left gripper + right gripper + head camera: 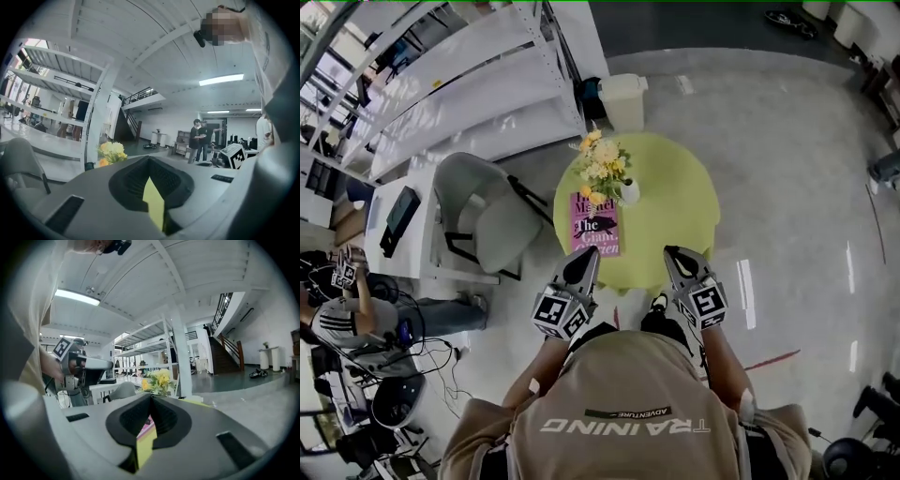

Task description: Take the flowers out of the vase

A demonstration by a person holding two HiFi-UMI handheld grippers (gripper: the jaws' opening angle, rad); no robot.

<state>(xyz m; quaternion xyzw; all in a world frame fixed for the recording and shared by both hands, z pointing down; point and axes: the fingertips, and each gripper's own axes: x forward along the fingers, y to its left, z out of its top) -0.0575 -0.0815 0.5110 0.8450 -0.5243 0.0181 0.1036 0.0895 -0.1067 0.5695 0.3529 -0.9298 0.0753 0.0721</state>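
Jaws of the left gripper (150,161) are pressed together at the tip with nothing between them, and those of the right gripper (151,398) are closed the same way, empty. Through the slit under the left pair only the yellow-green table (675,202) shows; under the right pair a strip of the pink book (147,423) shows as well.

Only the head view takes in the small white vase (630,192), which stands upright near the table's far left edge; in both gripper views the gripper bodies hide it and just the blooms rise above them. The flowers (600,169) sit in the vase, a loose bunch of yellow, cream and orange heads with green leaves, leaning out to the left. The book lies flat just beside the vase on its near side, by the left edge.

The left gripper view alone catches two people (201,140) standing across the room.

Both grippers are held side by side over the table's near edge, pointing roughly level at the flowers and well apart from them, forearms drawn in close to the person's chest.
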